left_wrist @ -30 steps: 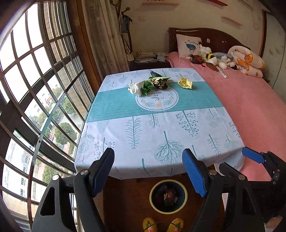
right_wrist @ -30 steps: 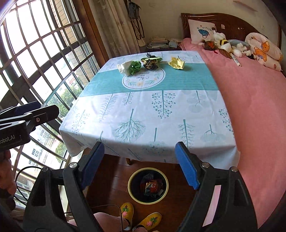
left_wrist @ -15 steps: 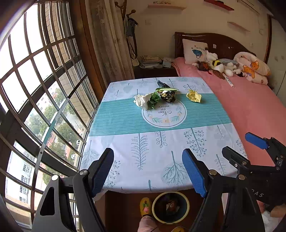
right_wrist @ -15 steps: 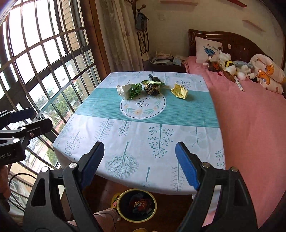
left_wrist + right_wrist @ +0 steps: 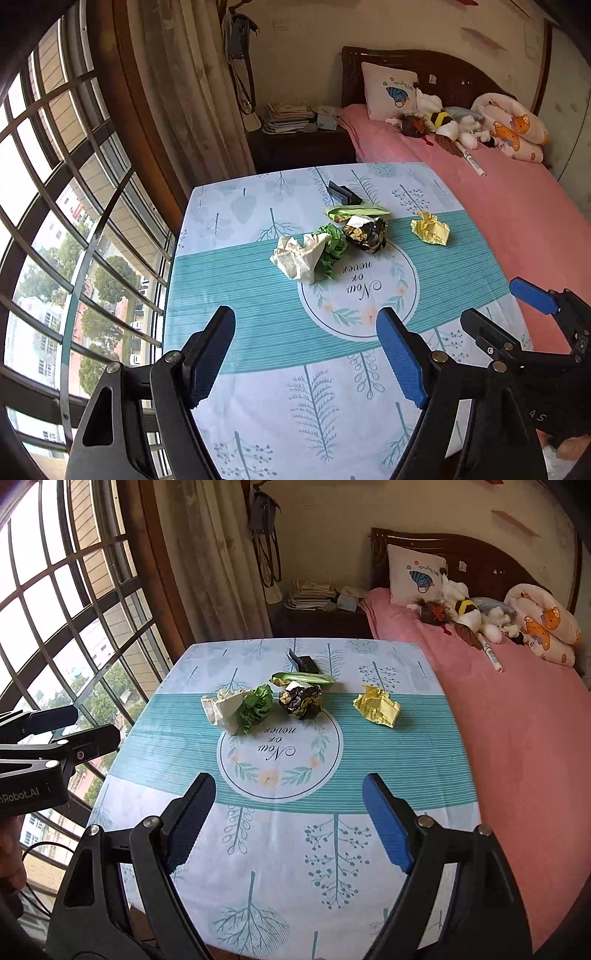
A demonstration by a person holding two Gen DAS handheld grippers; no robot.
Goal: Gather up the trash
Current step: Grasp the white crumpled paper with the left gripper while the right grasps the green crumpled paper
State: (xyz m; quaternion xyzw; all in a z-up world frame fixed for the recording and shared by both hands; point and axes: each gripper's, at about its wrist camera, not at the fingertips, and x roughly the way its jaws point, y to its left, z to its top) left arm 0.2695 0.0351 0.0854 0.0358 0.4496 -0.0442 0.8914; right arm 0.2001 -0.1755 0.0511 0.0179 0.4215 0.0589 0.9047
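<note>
Crumpled trash lies on the far half of the table: a white paper wad (image 5: 299, 256) (image 5: 223, 709) with a green wad (image 5: 332, 247) (image 5: 256, 709) against it, a dark foil ball (image 5: 365, 232) (image 5: 301, 701), a green wrapper (image 5: 356, 212) (image 5: 303, 679), a yellow wad (image 5: 430, 229) (image 5: 378, 710) and a small dark box (image 5: 341, 194) (image 5: 304, 662). My left gripper (image 5: 306, 354) hangs open over the near part of the table, short of the white wad. My right gripper (image 5: 288, 819) is open too, nothing between its fingers, short of the foil ball.
The table wears a blue-and-white cloth (image 5: 258, 317) (image 5: 369, 760). A barred window (image 5: 55, 184) runs along the left. A pink bed (image 5: 517, 720) with a pillow and plush toys flanks the right edge. A nightstand with papers (image 5: 314, 594) stands behind, beside a curtain.
Both grippers have moved forward over the table toward the trash, which now looks larger. The bin and slippers on the floor have dropped out of view. Jaws unchanged.
</note>
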